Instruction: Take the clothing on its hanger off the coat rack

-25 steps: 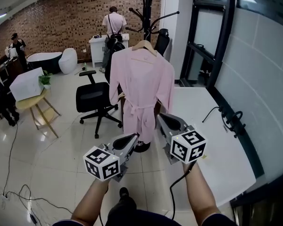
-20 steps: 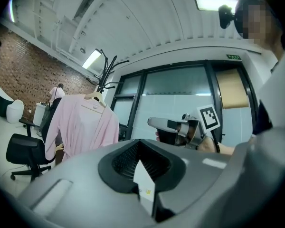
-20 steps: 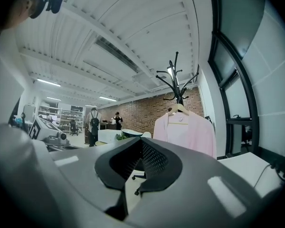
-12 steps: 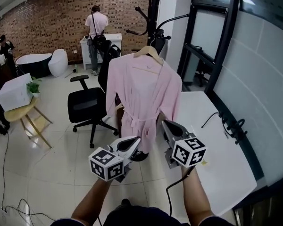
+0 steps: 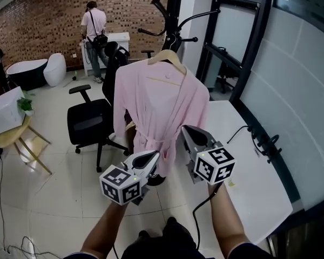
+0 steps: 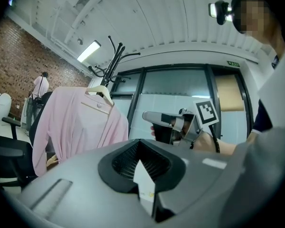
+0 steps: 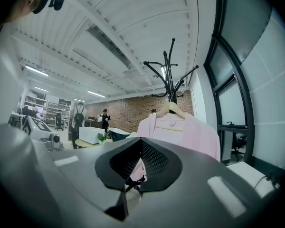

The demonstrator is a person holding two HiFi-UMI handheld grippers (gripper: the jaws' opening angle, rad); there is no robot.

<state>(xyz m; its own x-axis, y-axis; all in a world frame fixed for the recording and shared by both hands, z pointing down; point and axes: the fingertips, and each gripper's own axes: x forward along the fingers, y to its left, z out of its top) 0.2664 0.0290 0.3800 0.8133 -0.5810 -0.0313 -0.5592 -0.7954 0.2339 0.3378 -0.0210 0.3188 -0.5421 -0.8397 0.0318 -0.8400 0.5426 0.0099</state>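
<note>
I read left claw (image 5: 150, 156), right claw (image 5: 187, 130) pressed together, empty, apart from long pink fabric robe (image 5: 162, 107). Robe on pale wooden hanger (image 5: 164, 57), hung on black metal coat rack (image 5: 175, 20). Risk: sideways pull snags hanger, tips rack; cloth-only pinch strips robe.

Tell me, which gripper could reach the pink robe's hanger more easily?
Probably the right gripper: it is held higher, nearer the wooden hanger, while the left gripper sits lower, by the hem of the pink robe. Both are shut and empty.
</note>
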